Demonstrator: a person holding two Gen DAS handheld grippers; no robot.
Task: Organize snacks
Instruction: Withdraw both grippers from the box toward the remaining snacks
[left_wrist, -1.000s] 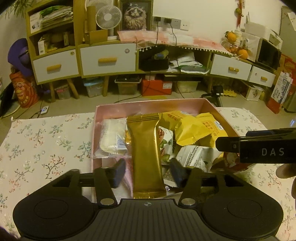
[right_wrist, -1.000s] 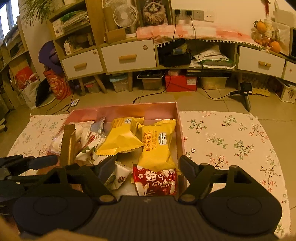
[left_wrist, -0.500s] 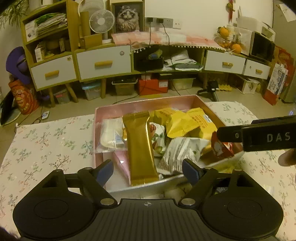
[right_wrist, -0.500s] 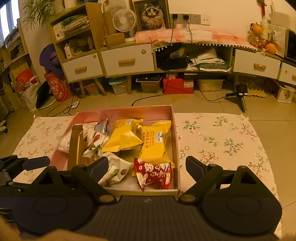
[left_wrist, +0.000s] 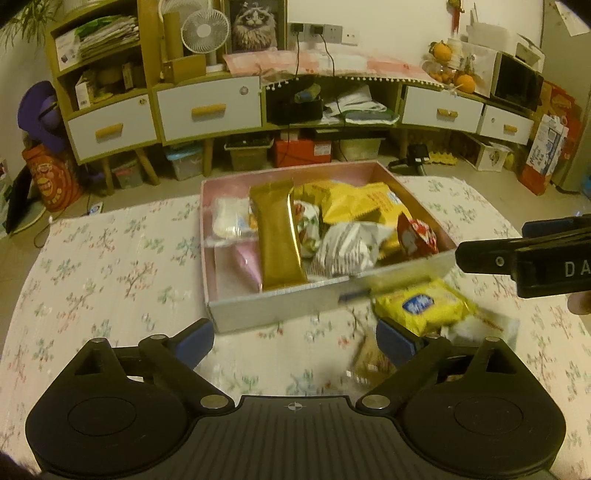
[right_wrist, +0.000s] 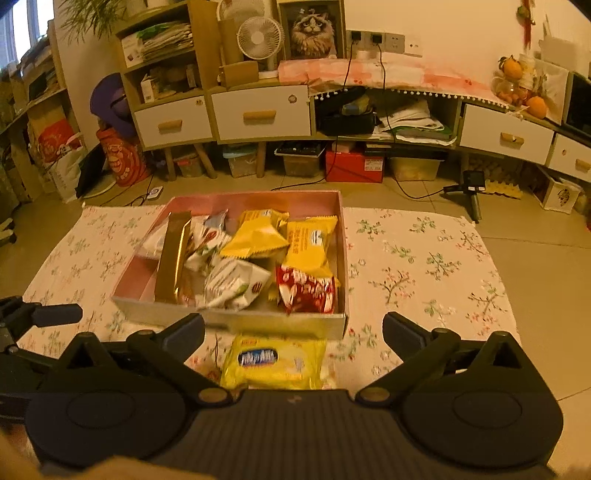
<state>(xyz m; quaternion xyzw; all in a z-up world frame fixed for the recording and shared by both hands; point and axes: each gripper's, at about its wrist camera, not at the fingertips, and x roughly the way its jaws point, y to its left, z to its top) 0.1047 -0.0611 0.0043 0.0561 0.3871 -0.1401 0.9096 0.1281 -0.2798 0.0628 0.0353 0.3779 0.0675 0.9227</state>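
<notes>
Pulled back from the pink box (left_wrist: 325, 295) since a second ago, jaws just having been opening, nothing between them. Left tool (left_wrist: 295, 341) and right tool (right_wrist: 293, 332) both gaping wide, hovering over floral counter (left_wrist: 110, 273). Gold packet (left_wrist: 279, 240) lying inside box; yellow packet (right_wrist: 273, 362) lying just outside its near wall.

A home living room; drawer cabinet (right_wrist: 260, 114), cat portrait (right_wrist: 309, 31), desk fan (right_wrist: 258, 37).

Your left hand-held gripper (left_wrist: 294, 341) and right hand-held gripper (right_wrist: 293, 334) had just been opening; both jaws stood wide, nothing between them.
</notes>
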